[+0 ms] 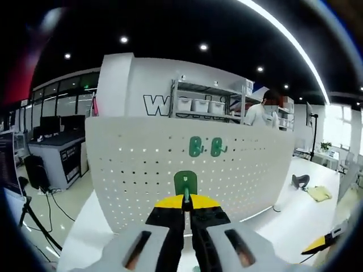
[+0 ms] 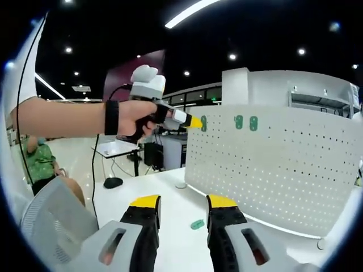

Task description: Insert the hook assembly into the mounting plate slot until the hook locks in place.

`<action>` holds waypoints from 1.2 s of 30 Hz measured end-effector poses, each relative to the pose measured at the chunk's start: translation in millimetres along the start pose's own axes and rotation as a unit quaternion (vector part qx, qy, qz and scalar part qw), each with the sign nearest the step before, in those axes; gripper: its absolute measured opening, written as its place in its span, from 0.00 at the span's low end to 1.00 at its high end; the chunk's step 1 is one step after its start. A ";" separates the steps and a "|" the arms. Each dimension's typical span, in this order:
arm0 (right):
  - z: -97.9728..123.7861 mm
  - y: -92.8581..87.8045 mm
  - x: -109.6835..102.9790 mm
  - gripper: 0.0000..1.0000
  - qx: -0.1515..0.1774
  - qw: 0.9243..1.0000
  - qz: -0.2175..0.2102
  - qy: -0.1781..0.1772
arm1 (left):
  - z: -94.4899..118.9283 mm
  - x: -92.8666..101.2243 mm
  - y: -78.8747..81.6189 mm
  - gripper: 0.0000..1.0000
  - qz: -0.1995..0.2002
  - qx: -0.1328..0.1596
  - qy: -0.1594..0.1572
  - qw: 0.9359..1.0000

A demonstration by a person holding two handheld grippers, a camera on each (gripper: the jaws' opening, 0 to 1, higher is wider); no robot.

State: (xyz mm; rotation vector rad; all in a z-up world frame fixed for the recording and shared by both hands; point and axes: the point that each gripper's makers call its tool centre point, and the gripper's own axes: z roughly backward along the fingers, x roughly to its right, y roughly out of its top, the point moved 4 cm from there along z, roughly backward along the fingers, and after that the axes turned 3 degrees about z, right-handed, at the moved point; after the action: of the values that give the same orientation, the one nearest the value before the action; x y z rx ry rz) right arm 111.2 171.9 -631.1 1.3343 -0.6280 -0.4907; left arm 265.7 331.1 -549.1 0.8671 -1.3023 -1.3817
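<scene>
**Q:** What are the largest elements shown?

**A:** A white bench point(image 2: 170, 187) carries an upright white pegboard point(image 1: 147, 164), perforated with rows of small holes. In the right gripper view the same pegboard point(image 2: 283, 164) stands to the right, its foot resting on the bench.

**Q:** What is already mounted on the board?

**A:** Two green hooks point(image 1: 205, 147) sit side by side near the upper edge of the pegboard; in the right gripper view they appear as the pair point(image 2: 245, 122) high on the panel.

**Q:** How does each hand-held gripper stand?

**A:** The left hand-held gripper point(image 1: 186, 198) has its yellow-tipped jaws drawn together on a green hook point(image 1: 185, 182), whose flat plate stands just in front of the pegboard face, below the mounted pair. Whether the plate touches the board cannot be told. In the right gripper view this left hand-held gripper point(image 2: 195, 122) is held by a hand point(image 2: 136, 119), with the green hook point(image 2: 203, 123) at its tip beside the board's left edge. The right hand-held gripper point(image 2: 182, 203) has its jaws apart, holding nothing, above the bench.

**Q:** And the smallest item?

**A:** A small green piece point(image 2: 197, 224) lies on the bench between the right jaws, near the pegboard's foot.
</scene>
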 end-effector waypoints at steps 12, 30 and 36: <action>3.2 -8.7 0.4 0.38 -0.012 1.000 -0.005 0.002 | -15.3 -4.4 5.2 0.02 -0.009 -0.006 0.025 1.000; 11.6 -16.1 3.3 0.38 -0.022 1.000 -0.012 -0.010 | -46.2 -10.9 22.5 0.02 -0.032 -0.008 0.036 0.999; 13.4 -18.7 3.6 0.38 -0.025 0.999 -0.017 -0.015 | -56.9 -14.3 27.5 0.02 -0.040 -0.008 0.039 0.998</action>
State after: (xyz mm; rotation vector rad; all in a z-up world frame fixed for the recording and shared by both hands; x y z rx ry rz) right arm 105.4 156.4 -647.5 1.2949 -0.6151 -0.5513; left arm 328.4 332.8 -533.2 0.9633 -1.2070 -1.4037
